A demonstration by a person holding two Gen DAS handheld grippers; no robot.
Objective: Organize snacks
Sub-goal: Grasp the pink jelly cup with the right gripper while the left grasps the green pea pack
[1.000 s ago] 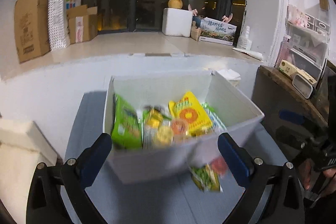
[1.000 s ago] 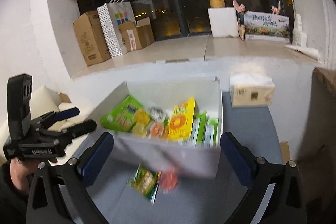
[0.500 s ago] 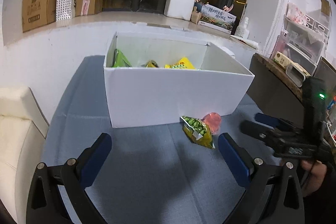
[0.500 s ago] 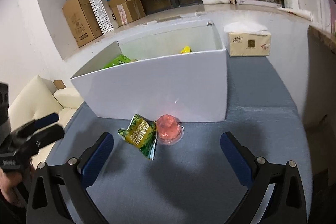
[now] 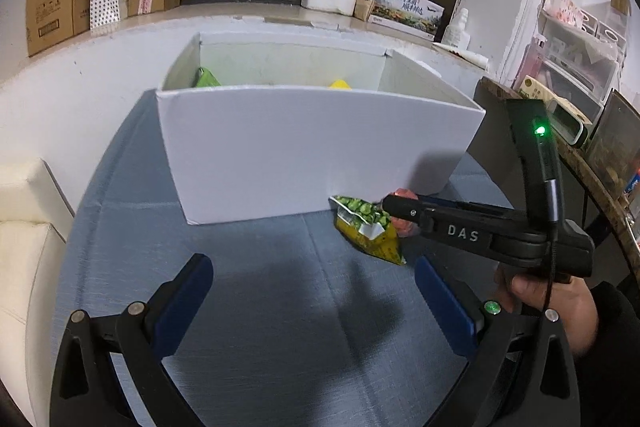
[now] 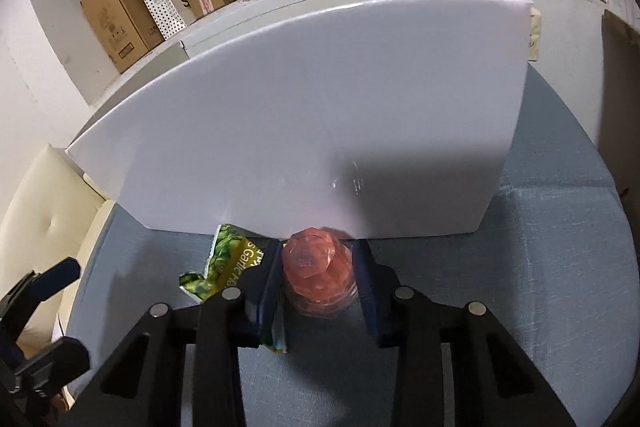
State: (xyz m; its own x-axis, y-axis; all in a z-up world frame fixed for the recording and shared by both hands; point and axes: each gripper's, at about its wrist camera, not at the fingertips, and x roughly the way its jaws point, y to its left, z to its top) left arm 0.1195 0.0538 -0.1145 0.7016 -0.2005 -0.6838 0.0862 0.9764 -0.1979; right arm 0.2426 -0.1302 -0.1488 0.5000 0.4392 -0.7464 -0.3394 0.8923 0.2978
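The left claw [image 5: 310, 291] hangs wide open above the blue-grey counter [image 5: 260, 307], holding nothing. Ahead stands the white box [image 5: 312, 143], with green and yellow packets peeking over its rim. At the foot of its front wall lies a green-and-yellow snack packet [image 6: 228, 265], and just beside it the pink jelly cup [image 6: 318, 269]. The right claw [image 6: 318, 281] has its fingers pressed against both sides of the cup, on the counter.

White box [image 5: 312, 147] on blue cloth [image 5: 280, 307], green-yellow snack packet [image 5: 366, 229] beside right gripper [image 5: 404, 205].
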